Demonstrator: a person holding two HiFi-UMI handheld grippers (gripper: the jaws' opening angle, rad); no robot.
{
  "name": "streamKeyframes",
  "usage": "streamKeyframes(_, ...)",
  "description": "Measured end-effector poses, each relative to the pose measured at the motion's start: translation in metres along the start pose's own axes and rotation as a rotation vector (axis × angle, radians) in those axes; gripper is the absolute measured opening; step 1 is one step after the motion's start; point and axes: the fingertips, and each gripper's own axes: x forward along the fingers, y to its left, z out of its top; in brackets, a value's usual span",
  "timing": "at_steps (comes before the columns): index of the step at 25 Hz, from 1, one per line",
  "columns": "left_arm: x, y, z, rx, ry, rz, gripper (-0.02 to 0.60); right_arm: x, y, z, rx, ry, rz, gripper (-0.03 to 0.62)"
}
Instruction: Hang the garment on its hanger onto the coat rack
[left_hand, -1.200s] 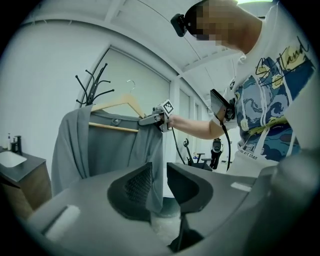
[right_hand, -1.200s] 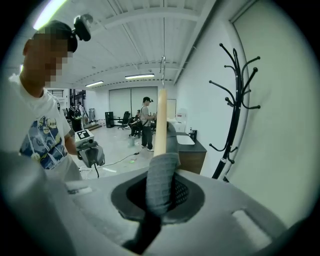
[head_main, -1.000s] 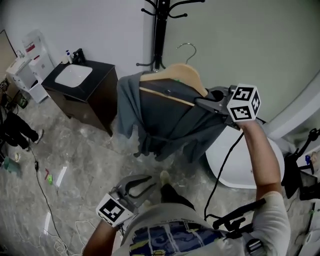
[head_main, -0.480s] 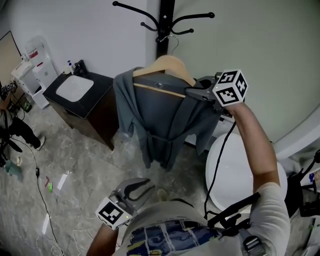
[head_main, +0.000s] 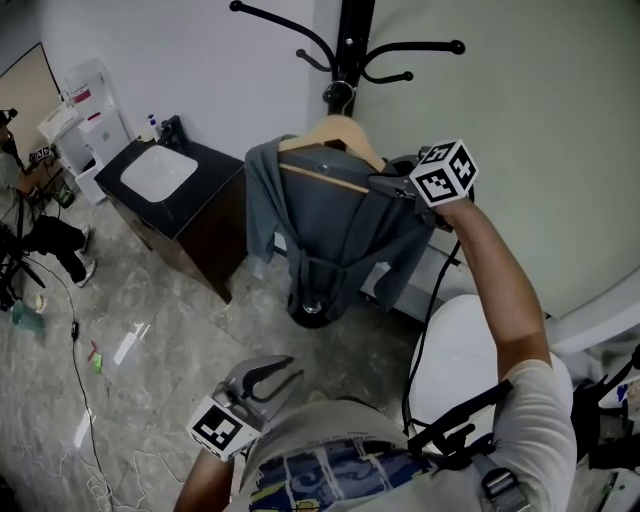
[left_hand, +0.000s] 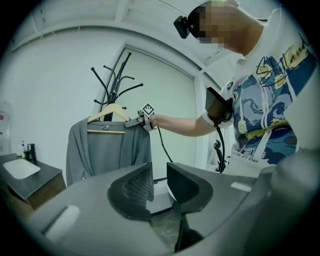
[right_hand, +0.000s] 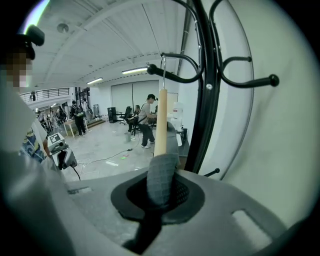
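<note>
A grey garment (head_main: 335, 235) hangs on a wooden hanger (head_main: 335, 135) in front of the black coat rack (head_main: 355, 40). My right gripper (head_main: 385, 185) is shut on the garment-covered right end of the hanger and holds it high. In the right gripper view the grey cloth (right_hand: 161, 177) is pinched between the jaws. There the hanger's metal hook (right_hand: 163, 70) stands right at a curved arm of the rack (right_hand: 205, 85); I cannot tell whether it rests on it. My left gripper (head_main: 270, 375) stays low by the person's body, open and empty.
A dark cabinet with a white sink (head_main: 165, 170) stands left of the rack. The rack's round base (head_main: 310, 310) sits on the marble floor. A white rounded object (head_main: 460, 340) lies under the right arm. Cables (head_main: 80, 370) run over the floor at left. Several people (right_hand: 145, 125) stand far off.
My right gripper has carried the hanger and garment up and in to the rack, so the hook now stands against the rack's pole. The left gripper has stayed low.
</note>
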Motion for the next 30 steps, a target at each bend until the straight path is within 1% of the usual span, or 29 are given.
streamKeyframes(3, 0.006, 0.012, -0.002, -0.012, 0.011, 0.026, 0.093, 0.017, -0.022, -0.009, 0.012, 0.01, -0.003, 0.011)
streamKeyframes(6, 0.008, 0.018, -0.005, -0.02, 0.019, 0.042, 0.092, 0.028, -0.033, -0.016, 0.02, 0.012, -0.004, 0.011)
streamKeyframes(10, 0.008, 0.022, -0.008, -0.035, 0.034, 0.055, 0.093, 0.034, -0.039, -0.018, 0.016, 0.004, -0.006, 0.011)
streamKeyframes(15, 0.008, 0.024, -0.012, -0.052, 0.048, 0.046, 0.094, 0.038, -0.041, -0.018, 0.01, -0.016, -0.011, 0.014)
streamKeyframes(17, 0.006, 0.023, -0.012, -0.055, 0.048, 0.04, 0.094, 0.037, -0.041, -0.017, -0.001, -0.03, -0.026, 0.022)
streamKeyframes(21, -0.001, 0.023, -0.012, -0.053, 0.052, 0.03, 0.094, 0.035, -0.043, -0.012, 0.0, -0.078, -0.063, 0.06)
streamKeyframes(25, -0.008, 0.02, -0.012, -0.053, 0.051, 0.022, 0.094, 0.023, -0.052, -0.009, -0.004, -0.124, -0.141, 0.152)
streamKeyframes(30, -0.024, 0.017, -0.015, -0.066, 0.055, 0.009, 0.094, -0.003, -0.048, -0.009, -0.028, -0.146, -0.235, 0.181)
